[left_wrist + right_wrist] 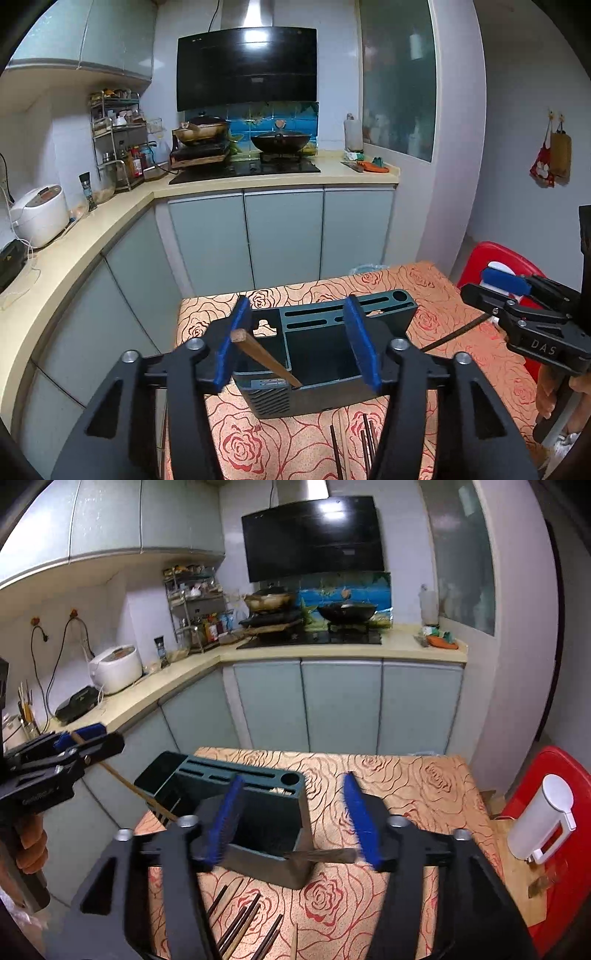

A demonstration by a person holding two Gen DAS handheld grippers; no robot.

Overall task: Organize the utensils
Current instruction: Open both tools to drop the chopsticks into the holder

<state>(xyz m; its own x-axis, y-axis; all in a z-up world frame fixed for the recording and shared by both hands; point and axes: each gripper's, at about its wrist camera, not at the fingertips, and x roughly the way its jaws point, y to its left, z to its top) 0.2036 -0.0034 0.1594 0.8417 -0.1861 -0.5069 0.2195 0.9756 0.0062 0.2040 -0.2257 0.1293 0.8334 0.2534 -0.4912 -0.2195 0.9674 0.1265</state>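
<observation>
A dark green utensil holder [369,306] [236,771] stands on the rose-patterned table [277,443] [406,786]. My left gripper [300,345] [75,738] is open above the holder's large compartment. A brown chopstick [269,360] [125,782] slants down into that compartment, its top end by the left pad. My right gripper [291,816] [491,291] is also open, over the holder's near right corner. A dark chopstick [321,854] [458,332] lies blurred between the holder's rim and the right pad, with no pad pressing it.
Several loose chopsticks [364,443] [240,923] lie on the cloth in front of the holder. A white jug [543,816] sits on a red stool [561,867] to the right. Kitchen cabinets and a counter with a rice cooker [38,214] run behind and left.
</observation>
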